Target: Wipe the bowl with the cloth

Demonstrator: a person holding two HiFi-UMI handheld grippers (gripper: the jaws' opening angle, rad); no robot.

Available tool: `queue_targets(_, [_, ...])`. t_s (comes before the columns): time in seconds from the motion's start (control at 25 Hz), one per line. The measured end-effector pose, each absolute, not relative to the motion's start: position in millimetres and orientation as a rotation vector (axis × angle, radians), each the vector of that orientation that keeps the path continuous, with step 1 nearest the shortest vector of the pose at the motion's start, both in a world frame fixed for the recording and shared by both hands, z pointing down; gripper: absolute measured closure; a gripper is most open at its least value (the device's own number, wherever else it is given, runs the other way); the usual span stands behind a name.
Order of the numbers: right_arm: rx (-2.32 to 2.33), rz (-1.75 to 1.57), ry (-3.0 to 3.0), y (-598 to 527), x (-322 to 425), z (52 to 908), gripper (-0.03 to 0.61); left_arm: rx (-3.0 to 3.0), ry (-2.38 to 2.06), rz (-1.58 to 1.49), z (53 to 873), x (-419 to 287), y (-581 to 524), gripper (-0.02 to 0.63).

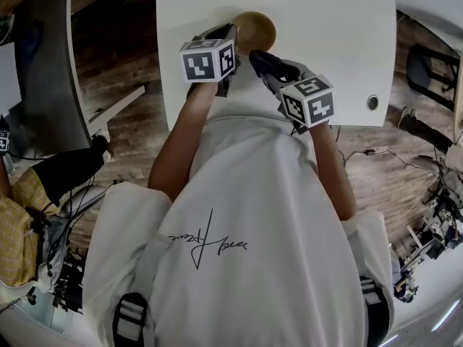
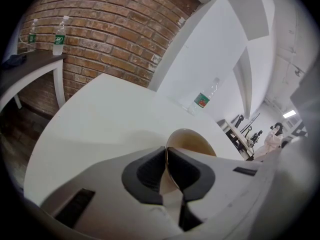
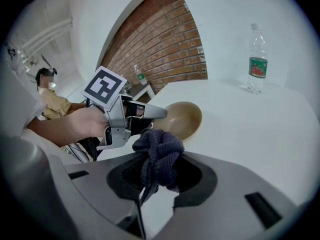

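Left gripper view is showing the left gripper point(image 2: 167, 154) clenching its jaws on the thin rim of the tan bowl point(image 2: 195, 143). The rim is running edge-on between the pads, and the bowl's body is reaching just ahead of the jaws over the white counter point(image 2: 100, 114). In the right gripper view, the right gripper point(image 3: 156, 170) is grasping a bunched dark cloth point(image 3: 159, 146), which is bulging out past the jaws. Close ahead of those jaws the bowl is sitting tilted, its hollow facing them. A plastic bottle point(image 3: 257, 59) is standing upright far ahead and to the right of them.
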State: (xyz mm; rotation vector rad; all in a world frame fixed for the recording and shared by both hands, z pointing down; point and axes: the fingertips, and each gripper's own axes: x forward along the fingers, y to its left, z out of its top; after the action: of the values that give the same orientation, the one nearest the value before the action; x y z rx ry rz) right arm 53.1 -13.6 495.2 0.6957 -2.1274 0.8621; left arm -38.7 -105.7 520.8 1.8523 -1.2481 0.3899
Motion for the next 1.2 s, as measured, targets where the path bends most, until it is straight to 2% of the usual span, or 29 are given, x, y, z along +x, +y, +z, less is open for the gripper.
queue_targets(1.2, [0.768, 0.814, -2.115, -35.3, 88.3, 491.1, 0.474, 1.853, -1.261, 0.434, 516.6, -39.4, -96.9, 0.604])
